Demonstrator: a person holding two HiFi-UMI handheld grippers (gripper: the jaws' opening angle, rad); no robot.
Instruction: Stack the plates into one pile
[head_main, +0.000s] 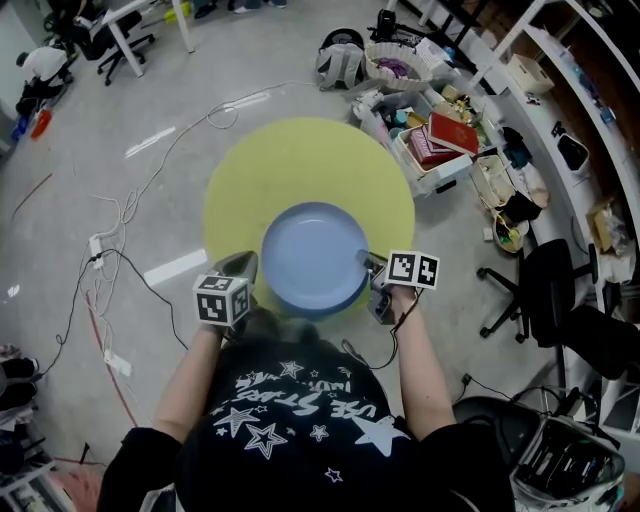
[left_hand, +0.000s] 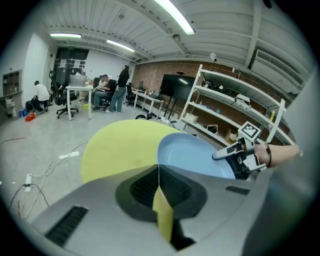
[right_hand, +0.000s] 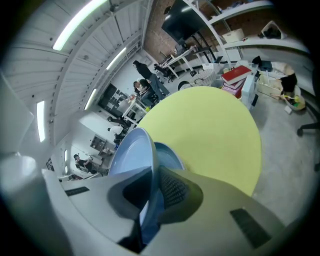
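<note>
Pinching the near rim of the upper blue plate (right_hand: 127, 150), the right gripper (right_hand: 150, 172) is holding it tilted over the near edge of the yellow table (head_main: 300, 160), one jaw pressing on each face of the rim. Just beneath it, a lower blue plate (right_hand: 169, 156) is lying on the near part of the table. In the head view the two plates are overlapping almost wholly; whether they are touching cannot be told.

The left gripper (head_main: 245, 262) is hanging at the table's near-left edge, just beside the plates. Its jaws are pressing together on a thin yellow strip (left_hand: 162, 215) of the table's colour, and what that strip belongs to cannot be told.

By judgement, the pile is nearly made. No other plate is showing on the table, so what is remaining is setting the upper plate flat on the lower one and letting go.

Beyond the table's far-right edge, on the floor, a white crate (head_main: 440, 170) is carrying red books (head_main: 452, 132). Farther off, a round basket (head_main: 393, 68) is holding mixed items too small to name.
</note>
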